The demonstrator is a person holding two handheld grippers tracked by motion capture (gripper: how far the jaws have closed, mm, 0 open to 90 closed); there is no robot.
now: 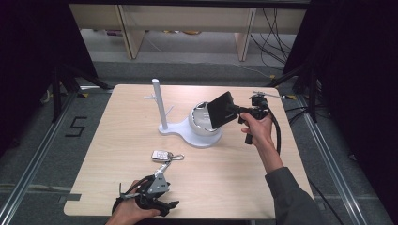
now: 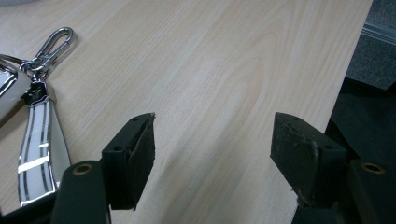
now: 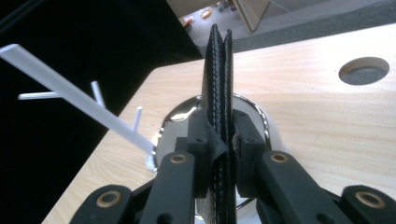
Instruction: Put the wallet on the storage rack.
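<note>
Work in hand: we carry a black wallet (image 1: 222, 109) in the right gripper (image 1: 237, 111) over the bowl (image 1: 201, 123) of the white stand (image 1: 160, 107); we judge that it goes into that bowl.
Done so far: the wallet is off the table (image 1: 117, 136) and pinched fast, so the pick-up is behind us, as far as we can judge.
Left to do: we judge that we must bring the wallet down into the bowl, let go, and perhaps turn to the key fob (image 1: 162, 154) near our left hand.
Right gripper: its jaws are clamped on the wallet's lower edge; in the right gripper view the wallet (image 3: 218, 84) stands on edge between the pads.
Left gripper: the left gripper (image 1: 155, 185) rests near the table's front edge with its jaws wide apart and nothing between them; in its own view we see bare wood between the fingertips (image 2: 140, 154).
Where the wallet is: in the air, just above and in front of the shiny bowl (image 3: 261, 119); whether it touches the rim we cannot tell.
Wallet's look: flat, dark, leather-like, with pale stitching along the edges; folded shut, two layers pressed together.
Key fob's look: white body, metal ring and clip (image 2: 53, 44), lying flat on the table.
</note>
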